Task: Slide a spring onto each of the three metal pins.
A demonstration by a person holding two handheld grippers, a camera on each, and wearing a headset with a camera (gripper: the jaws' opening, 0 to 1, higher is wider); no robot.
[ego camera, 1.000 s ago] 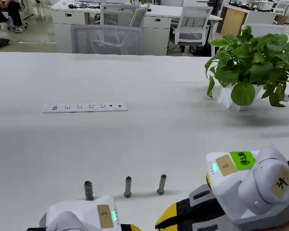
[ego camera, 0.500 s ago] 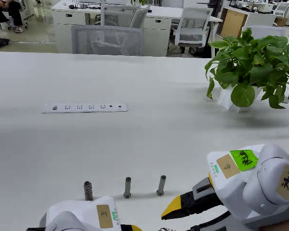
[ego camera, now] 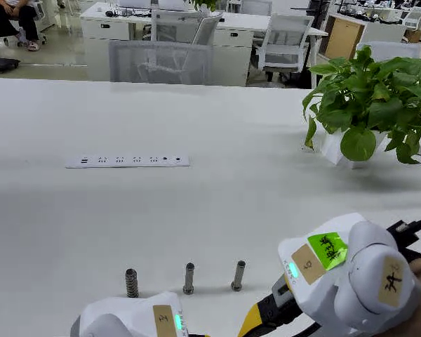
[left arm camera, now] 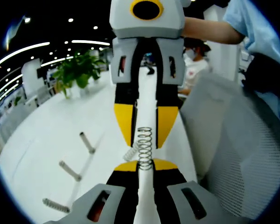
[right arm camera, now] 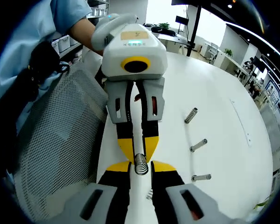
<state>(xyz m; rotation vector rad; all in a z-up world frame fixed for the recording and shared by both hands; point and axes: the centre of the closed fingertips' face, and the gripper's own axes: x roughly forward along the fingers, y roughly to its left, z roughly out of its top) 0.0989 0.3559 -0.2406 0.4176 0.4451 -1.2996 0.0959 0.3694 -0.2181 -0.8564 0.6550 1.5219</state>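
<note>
Three metal pins stand in a row near the table's front edge. The left pin (ego camera: 132,282) wears a spring; the middle pin (ego camera: 189,278) and the right pin (ego camera: 238,275) are bare. My left gripper (left arm camera: 144,164) is shut on the near end of a loose spring (left arm camera: 144,145). My right gripper (right arm camera: 141,167) faces it nose to nose, open, its jaws on either side of that spring's (right arm camera: 141,164) far end. Another spring (left arm camera: 130,152) lies on the table just below the jaws.
A white power strip (ego camera: 128,161) lies at mid-table. A potted plant (ego camera: 368,105) stands at the back right. Office chairs and desks stand beyond the far edge. A mesh chair (right arm camera: 60,140) and a person's sleeve are close to the grippers.
The right gripper's jaws opened, then it dropped lower and leftward toward the left gripper. The pins have not moved.
</note>
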